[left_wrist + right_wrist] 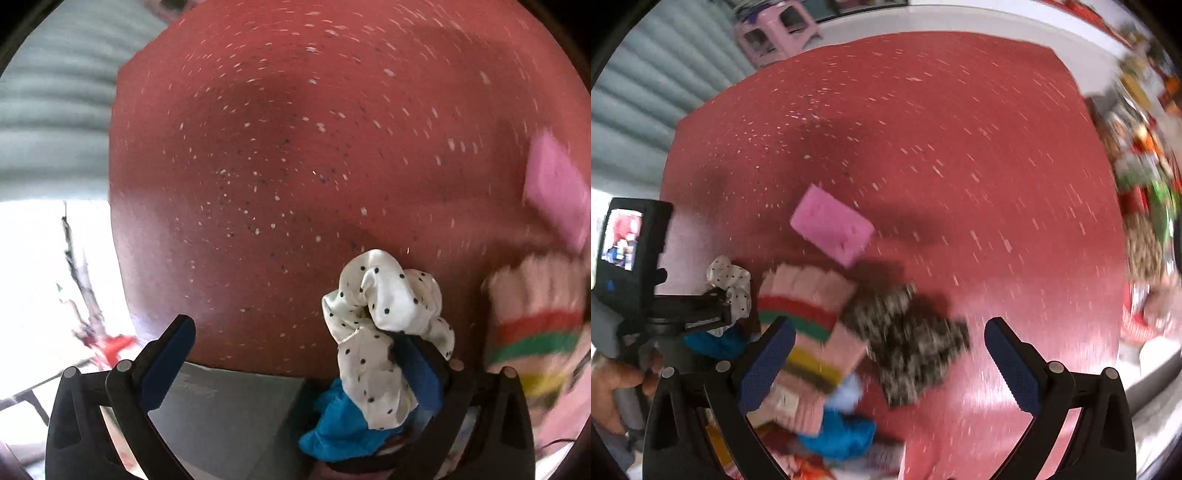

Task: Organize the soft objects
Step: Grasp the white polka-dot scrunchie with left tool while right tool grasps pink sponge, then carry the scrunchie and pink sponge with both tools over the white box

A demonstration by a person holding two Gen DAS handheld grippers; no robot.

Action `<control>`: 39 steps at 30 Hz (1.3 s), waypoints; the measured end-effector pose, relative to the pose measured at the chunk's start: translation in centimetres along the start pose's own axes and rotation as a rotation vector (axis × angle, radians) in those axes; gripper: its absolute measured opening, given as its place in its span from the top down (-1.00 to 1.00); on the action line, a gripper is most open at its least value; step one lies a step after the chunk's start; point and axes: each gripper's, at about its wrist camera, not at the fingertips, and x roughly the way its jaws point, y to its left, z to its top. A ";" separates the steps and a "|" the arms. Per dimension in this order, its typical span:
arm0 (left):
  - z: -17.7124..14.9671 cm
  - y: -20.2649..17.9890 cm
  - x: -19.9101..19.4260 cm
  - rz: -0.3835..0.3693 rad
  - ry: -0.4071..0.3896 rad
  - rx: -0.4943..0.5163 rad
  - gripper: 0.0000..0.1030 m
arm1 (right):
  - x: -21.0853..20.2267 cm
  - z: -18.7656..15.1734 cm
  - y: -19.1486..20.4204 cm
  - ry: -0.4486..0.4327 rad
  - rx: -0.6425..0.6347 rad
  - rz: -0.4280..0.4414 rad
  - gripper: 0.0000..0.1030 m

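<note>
A white scrunchie with black dots [384,325] is seen in the left wrist view, its satin-like cloth gathered into soft, crumpled folds. It is draped over the right-hand blue pad of the left gripper [295,354] and hangs down the inside of that finger, while the other finger stands well apart from it, so the jaws are spread wide and nothing is clamped between them. A bunched bright blue cloth [340,421] lies just under the scrunchie, beside a grey box [236,417]. To the right, a pink knitted piece with red, green and yellow stripes [535,325] is blurred, and a pink sponge [554,184] rests farther off on the red speckled table [295,147]. In the right wrist view the left gripper is held low at the left edge by a hand [613,387], with the scrunchie at its tip. The right gripper [890,365] is held above the table, tilted down toward it, with its blue-padded fingers wide apart and empty. Between and beyond them lie the striped knit, touching a dark mottled cloth [908,339], with the sponge just beyond both.
</note>
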 end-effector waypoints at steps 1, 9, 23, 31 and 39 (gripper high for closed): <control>0.2 0.8 -0.1 -0.046 0.001 -0.039 -0.99 | 0.4 0.7 0.5 -0.005 -0.022 -0.003 -1.00; 0.0 1.9 -0.1 -0.133 0.014 -0.133 -0.99 | 5.4 4.4 4.1 0.007 -0.189 -0.050 -1.00; -0.8 -0.2 2.5 -0.179 0.033 -0.171 -0.99 | 10.4 4.7 5.6 0.031 -0.267 -0.112 -0.89; -1.0 -1.8 0.4 -0.281 0.024 -0.159 -0.08 | 9.8 5.0 5.5 0.028 -0.297 -0.103 -0.10; -1.8 -2.9 -1.4 -0.352 -0.018 -0.148 0.65 | 6.4 5.3 2.9 -0.007 -0.196 -0.044 -0.08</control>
